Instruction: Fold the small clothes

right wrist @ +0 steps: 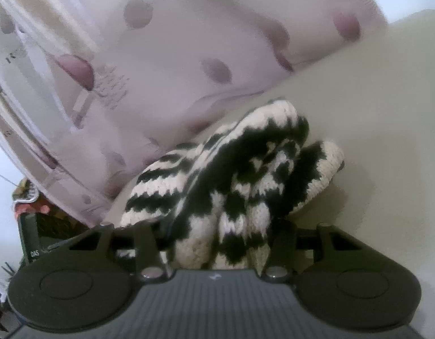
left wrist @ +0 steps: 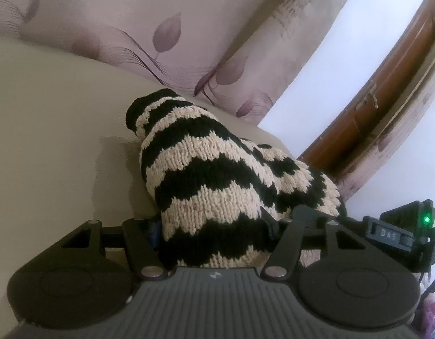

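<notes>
Cream counter (left wrist: 47,113) fills the lower half of both views, bare apart from the garment. Behind it, a pale curtain (left wrist: 160,28) with mauve leaf print; in the left wrist view a brown wooden door (left wrist: 387,99) at the right edge.

Knit garment (left wrist: 217,175), black and cream zigzag stripes, bunched up and lifted at the near end, far end trailing to the counter; the same piece in the right wrist view (right wrist: 245,175), folded into thick rolls, blurred.

Left tongs (left wrist: 214,234) clenched on the garment: the knit fills the gap between both fingers and bulges over them. Right tongs (right wrist: 217,240) likewise gripping the garment, a thick wad packed between the fingers. Pads themselves hidden by the fabric in both views.

The right tongs' body shows at the right edge of the left view, green light on.
</notes>
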Action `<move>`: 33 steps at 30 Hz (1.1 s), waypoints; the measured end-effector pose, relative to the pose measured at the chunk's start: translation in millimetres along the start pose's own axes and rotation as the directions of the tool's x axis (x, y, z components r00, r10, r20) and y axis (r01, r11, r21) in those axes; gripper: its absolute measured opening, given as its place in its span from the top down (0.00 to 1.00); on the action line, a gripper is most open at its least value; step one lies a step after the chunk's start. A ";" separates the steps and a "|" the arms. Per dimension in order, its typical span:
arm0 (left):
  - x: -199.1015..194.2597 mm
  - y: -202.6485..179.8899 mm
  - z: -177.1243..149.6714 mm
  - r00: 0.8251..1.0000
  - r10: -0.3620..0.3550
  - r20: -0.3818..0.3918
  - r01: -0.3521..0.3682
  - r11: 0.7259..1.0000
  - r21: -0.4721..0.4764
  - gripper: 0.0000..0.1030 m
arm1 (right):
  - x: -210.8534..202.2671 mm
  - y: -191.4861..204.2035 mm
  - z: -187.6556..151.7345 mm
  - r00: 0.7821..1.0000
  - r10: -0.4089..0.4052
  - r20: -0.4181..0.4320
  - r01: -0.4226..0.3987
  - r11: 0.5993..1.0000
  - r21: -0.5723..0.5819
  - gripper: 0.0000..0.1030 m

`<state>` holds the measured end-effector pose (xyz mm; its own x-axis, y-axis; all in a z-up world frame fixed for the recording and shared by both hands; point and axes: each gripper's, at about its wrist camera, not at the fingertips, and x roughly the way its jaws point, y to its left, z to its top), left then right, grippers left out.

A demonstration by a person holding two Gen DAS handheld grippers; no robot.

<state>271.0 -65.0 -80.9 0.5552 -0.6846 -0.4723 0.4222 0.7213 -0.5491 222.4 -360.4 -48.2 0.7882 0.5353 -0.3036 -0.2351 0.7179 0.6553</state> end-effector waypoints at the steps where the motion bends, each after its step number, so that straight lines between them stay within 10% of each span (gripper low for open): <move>1: -8.0 -0.1 -1.6 1.000 0.007 0.002 -0.007 1.000 0.001 0.41 | -1.9 5.9 -3.5 1.000 0.013 0.000 -0.013 1.000 -0.001 0.52; 17: -153.2 0.1 -36.6 0.986 0.145 0.079 -0.147 0.989 0.028 0.41 | -6.5 85.9 -69.6 0.981 0.193 -0.014 -0.193 0.981 0.032 0.52; 33: -185.6 9.1 -65.0 0.976 0.199 0.087 -0.204 0.978 0.050 0.41 | -5.2 104.6 -113.1 0.978 0.202 -0.059 -0.199 0.979 0.051 0.52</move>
<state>125.2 61.8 -43.1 0.6882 -0.5157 -0.5103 0.3353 0.8498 -0.4066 129.5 -237.8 -56.3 0.6898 0.6943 -0.2052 -0.3578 0.5734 0.7370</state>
